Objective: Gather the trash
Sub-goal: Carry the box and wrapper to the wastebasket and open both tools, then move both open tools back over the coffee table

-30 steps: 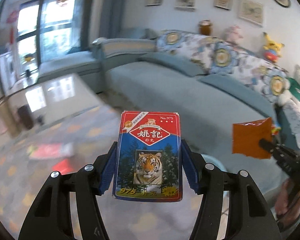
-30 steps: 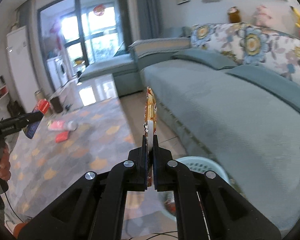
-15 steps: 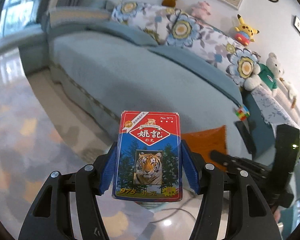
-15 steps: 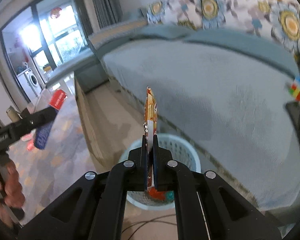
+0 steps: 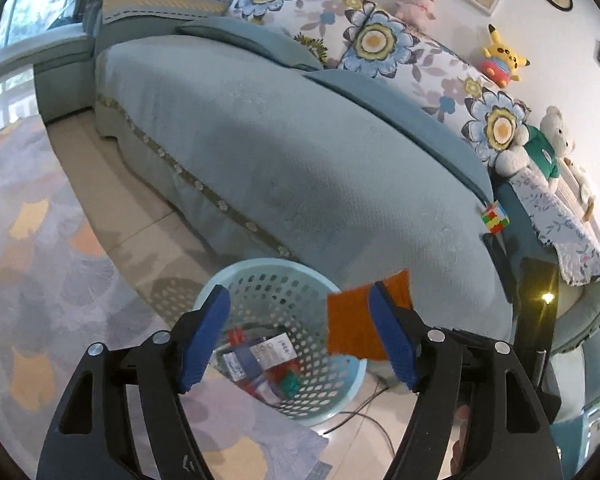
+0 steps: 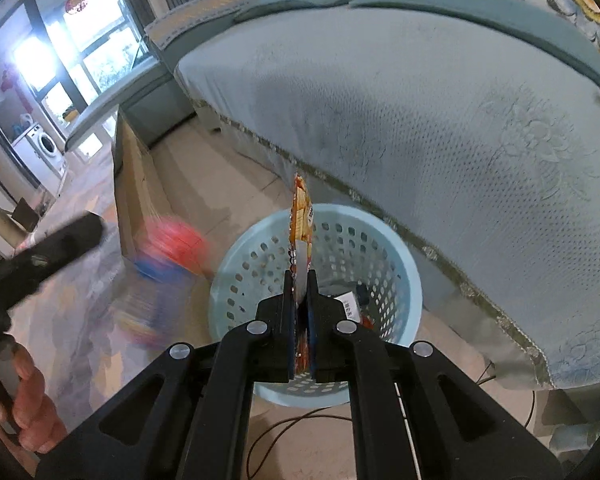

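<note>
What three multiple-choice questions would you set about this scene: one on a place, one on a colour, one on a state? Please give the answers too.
1. Where does the light blue basket stand?
A. On the sofa
B. On the floor, beside the sofa
C. On a chair

2. What colour are the pads of the left gripper?
A. Blue
B. Green
C. White

3. In what state is the right gripper?
A. Open and empty
B. Shut on the orange snack wrapper
C. Shut on a bottle

Answers:
1 B: the basket's base rests on the tiles next to the sofa's edge.
2 A: both pads show blue in the left wrist view.
3 B: the fingers press the thin wrapper between them, above the basket.
</note>
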The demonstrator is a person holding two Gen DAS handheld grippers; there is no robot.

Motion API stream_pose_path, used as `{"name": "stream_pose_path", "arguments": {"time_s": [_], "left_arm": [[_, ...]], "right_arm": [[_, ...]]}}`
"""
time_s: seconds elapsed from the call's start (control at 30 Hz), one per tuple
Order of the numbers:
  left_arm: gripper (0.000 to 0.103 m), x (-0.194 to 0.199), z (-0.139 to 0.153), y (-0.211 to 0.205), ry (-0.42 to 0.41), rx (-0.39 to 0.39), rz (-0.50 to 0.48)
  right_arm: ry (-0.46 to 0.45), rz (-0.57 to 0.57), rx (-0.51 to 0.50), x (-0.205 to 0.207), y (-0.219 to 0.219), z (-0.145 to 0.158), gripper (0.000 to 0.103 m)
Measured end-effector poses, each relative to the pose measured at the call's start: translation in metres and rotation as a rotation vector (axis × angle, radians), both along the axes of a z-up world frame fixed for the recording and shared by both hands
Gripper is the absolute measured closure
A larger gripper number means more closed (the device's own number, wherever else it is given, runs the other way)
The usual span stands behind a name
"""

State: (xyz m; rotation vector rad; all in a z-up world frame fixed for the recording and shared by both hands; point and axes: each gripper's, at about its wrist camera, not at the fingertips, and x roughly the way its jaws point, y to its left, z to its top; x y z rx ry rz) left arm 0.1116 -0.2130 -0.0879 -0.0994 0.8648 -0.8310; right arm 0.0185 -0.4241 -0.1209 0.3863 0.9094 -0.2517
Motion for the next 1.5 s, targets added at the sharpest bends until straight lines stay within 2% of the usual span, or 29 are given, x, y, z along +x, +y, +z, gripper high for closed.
{"name": "stream_pose_path", "arguments": {"time_s": [0.17,0.27,0.37,0.4,0.43,0.6,0.83,1.07,1.33,1.43,1.5], "left_arm": [[0.033,-0.001,0.001,0.005,-0.006,0.002,0.007],[0.033,-0.002,0.005,0.009,-0.016,-0.003,0.007],[0.033,-0.004,0.007,0.012,-0.018,-0.008,0.010],[0.033,-0.003,0.007,0.012,-0.019,-0.006,0.011],[0.033,-0.003,0.008,0.013,-0.019,-0.006,0.014],[0.033,-0.004,0.014,0.025,-0.026,-0.017,0.036],[0.033,-0.006,0.042,0.055,-0.071,-0.063,0.095],[0.033,-0.002,0.087,0.125,-0.153,-0.074,0.208],[0.033,0.007,0.114,0.229,-0.232,0.008,0.388],[0.033,0.015,0.110,0.275,-0.249,0.105,0.468],[0.033,0.020,0.106,0.302,-0.241,0.134,0.511]], "right_arm": [[-0.006,-0.016,0.033,-0.003,-0.001,-0.001,0.094],[-0.015,-0.016,0.029,-0.008,-0.002,-0.001,0.085],[-0.029,-0.021,0.033,-0.013,-0.003,0.002,0.069],[-0.037,-0.020,0.034,-0.015,-0.004,0.003,0.059],[-0.046,-0.023,0.026,-0.016,-0.003,0.005,0.055],[-0.078,-0.006,0.038,-0.019,0.001,0.016,0.054],[-0.147,0.063,0.029,-0.017,0.028,0.041,0.054],[-0.192,0.182,-0.013,0.007,0.079,0.072,0.054],[-0.258,0.358,-0.041,0.045,0.165,0.101,0.054],[-0.275,0.426,-0.060,0.059,0.201,0.105,0.054],[-0.297,0.474,-0.061,0.070,0.224,0.105,0.054]]}}
